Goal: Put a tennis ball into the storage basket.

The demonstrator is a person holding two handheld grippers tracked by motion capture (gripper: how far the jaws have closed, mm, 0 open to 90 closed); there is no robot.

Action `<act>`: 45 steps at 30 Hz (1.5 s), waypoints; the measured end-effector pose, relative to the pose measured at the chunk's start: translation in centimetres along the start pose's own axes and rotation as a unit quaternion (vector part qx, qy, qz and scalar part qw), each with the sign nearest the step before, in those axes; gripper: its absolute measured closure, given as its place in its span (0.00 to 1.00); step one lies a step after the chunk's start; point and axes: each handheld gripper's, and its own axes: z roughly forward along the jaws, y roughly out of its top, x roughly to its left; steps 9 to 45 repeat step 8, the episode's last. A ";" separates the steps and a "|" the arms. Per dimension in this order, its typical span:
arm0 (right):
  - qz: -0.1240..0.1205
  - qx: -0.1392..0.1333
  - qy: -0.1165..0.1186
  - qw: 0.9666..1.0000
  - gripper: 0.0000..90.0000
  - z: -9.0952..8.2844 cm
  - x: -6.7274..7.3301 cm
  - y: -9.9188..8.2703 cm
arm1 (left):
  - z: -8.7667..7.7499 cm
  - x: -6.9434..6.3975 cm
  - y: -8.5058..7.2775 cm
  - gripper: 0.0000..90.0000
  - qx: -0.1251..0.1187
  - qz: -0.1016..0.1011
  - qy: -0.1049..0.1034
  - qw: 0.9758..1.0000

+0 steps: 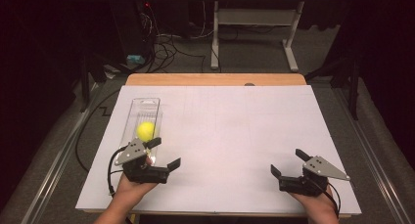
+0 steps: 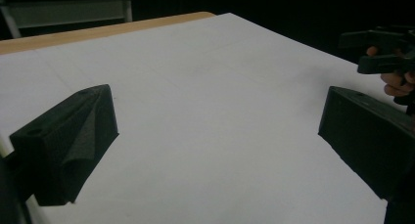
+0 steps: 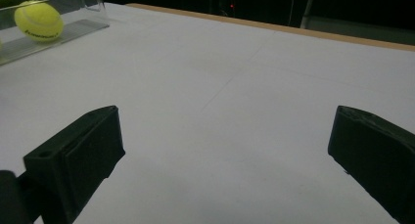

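We list one light, springy tennis ball (image 1: 145, 130) in a clear tray (image 1: 147, 105), left of frame, best pinched across its middle; both grippers' fingers (image 2: 73, 136) spread, empty.

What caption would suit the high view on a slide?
Two hand-held black tools, left and right, open above a white table; a yellow tennis ball lies in a clear plastic tray.

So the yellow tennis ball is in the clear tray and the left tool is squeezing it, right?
Not quite. The tennis ball does sit in the clear tray, but the left tool is open with nothing between its jaws, as the left gripper view shows.
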 end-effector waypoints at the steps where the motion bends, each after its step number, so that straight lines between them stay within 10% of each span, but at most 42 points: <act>1: 0.000 -0.001 -0.002 1.000 0.00 -0.2 -0.1 0.0 | -0.3 0.3 -0.2 0.02 0.004 -0.002 0.006 1.000; 45: 0.002 -0.007 -0.005 1.000 0.00 -0.5 -0.5 0.1 | -1.4 1.4 -1.3 0.02 0.021 -0.001 0.027 0.999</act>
